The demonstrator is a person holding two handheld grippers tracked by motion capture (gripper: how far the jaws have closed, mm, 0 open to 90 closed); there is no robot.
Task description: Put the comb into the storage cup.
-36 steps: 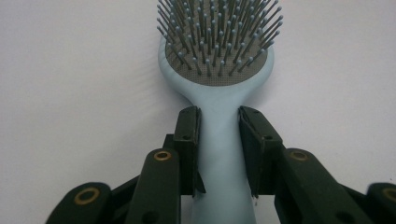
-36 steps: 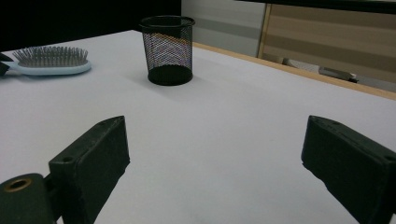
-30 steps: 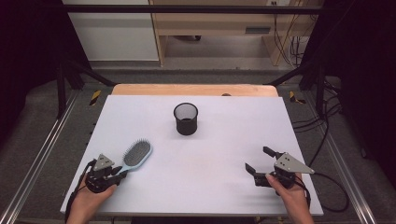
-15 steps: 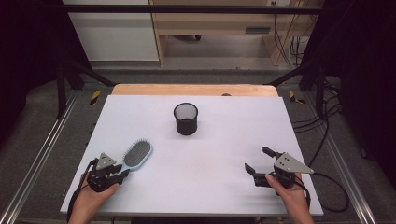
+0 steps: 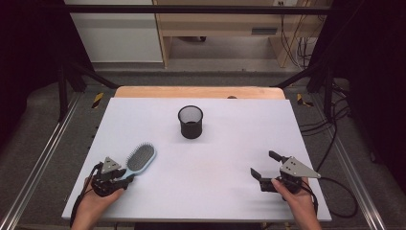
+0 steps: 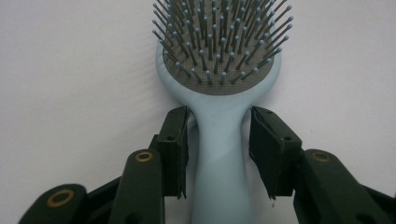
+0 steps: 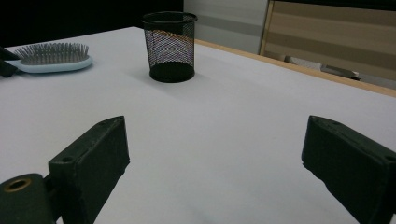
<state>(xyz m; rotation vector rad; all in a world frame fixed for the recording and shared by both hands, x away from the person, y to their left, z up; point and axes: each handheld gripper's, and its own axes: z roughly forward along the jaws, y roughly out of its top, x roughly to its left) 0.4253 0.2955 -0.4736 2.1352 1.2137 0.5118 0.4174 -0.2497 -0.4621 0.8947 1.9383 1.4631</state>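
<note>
Left gripper [image 6: 217, 154] brackets the light-blue hairbrush [image 6: 219, 93] handle, jaws slightly gapped; lifting now risks bristle head at 12 o'clock drooping

Pale-blue hairbrush [image 5: 138, 160] flat, bristles up

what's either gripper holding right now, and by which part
Nothing is clamped yet. The left gripper has its jaws open on either side of the hairbrush handle, gaps showing. The right gripper is open.

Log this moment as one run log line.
left gripper: open, jaws astride hairbrush handle | right gripper: open, holding nothing | mesh cup: upright mid-table
</note>
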